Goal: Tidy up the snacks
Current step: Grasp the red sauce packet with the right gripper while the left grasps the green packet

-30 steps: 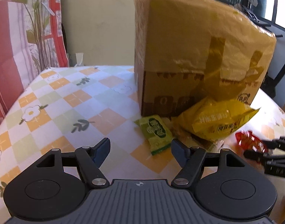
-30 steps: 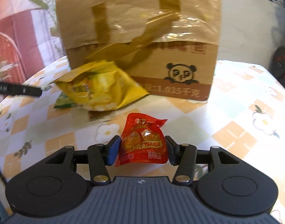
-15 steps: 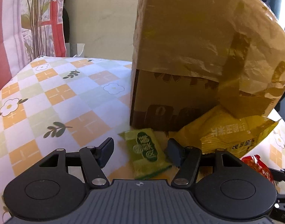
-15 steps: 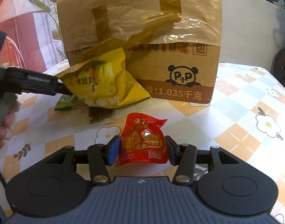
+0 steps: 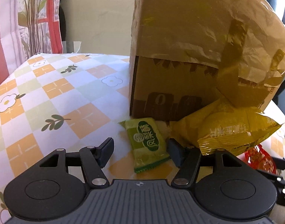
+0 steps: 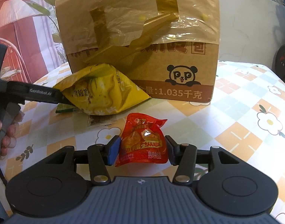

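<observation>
Left gripper [image 5: 139, 152] fingers stand apart around a green packet [image 5: 147, 142] lying just before the box [image 5: 179, 56], a yellow bag [image 5: 232, 130] beside it. Right gripper [image 6: 141, 152] fingers clamp a red packet [image 6: 143, 141] before the box [image 6: 142, 46].

green packet [image 5: 147, 143]: between left fingers [image 5: 175, 152], off left pad
chip bag [image 5: 228, 128]: right of them, against box [image 5: 179, 85]
red pouch [image 6: 143, 142]: between right fingers [image 6: 112, 150]

Bright daylight, plastic glare, fisheye-bent edges.
</observation>
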`<state>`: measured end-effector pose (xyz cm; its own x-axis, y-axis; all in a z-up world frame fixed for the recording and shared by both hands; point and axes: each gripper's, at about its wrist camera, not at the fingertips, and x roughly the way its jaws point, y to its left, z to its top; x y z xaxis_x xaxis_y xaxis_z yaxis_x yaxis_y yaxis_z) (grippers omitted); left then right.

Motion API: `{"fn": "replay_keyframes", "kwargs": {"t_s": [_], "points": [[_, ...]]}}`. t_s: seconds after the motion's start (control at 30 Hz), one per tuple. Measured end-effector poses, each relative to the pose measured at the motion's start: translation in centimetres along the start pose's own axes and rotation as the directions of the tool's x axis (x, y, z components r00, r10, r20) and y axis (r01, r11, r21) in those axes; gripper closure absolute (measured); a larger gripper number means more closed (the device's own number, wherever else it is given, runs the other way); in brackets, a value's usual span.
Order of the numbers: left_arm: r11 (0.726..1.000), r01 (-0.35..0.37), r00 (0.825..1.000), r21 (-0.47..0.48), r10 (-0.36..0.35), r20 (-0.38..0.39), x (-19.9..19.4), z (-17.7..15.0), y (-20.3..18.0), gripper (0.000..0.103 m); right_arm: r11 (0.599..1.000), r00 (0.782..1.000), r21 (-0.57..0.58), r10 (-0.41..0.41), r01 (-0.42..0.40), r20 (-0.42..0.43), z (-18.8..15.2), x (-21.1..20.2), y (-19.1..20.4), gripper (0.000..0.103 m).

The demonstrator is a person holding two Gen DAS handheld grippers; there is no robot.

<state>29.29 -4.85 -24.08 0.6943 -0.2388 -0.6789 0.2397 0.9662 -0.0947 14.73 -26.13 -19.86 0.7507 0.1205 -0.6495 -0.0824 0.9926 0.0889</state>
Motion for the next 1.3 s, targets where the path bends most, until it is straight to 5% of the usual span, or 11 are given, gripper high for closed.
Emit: {"fn": "replay_keyframes", "kwargs": {"t_s": [0.6, 0.77, 1.07, 1.3], "points": [[0.999, -0.043, 0.999, 0.029, 0.043, -0.001, 0.8, 1.1, 0.2, 0.037, 1.0, 1.0, 0.005, 0.002, -0.002, -0.001, 0.0, 0.0, 0.0, 0.049], [0.996, -0.082, 0.997, 0.034, 0.082, 0.008, 0.9, 1.0, 0.1, 0.06, 1.0, 1.0, 0.006, 0.004, -0.004, -0.001, -0.1, 0.0, -0.1, 0.049], [0.998, -0.012, 1.0, 0.06, 0.013, -0.009, -2.5, -2.0, 0.5, 0.062, 1.0, 1.0, -0.002, 0.003, -0.003, -0.002, -0.1, 0.1, 0.0, 0.048], [1.0, 0.001, 1.0, -0.005, -0.001, 0.011, -4.9, -4.5, 0.7, 0.062, 1.0, 1.0, -0.018, -0.005, 0.005, -0.007, 0.0, 0.1, 0.1, 0.048]]}}
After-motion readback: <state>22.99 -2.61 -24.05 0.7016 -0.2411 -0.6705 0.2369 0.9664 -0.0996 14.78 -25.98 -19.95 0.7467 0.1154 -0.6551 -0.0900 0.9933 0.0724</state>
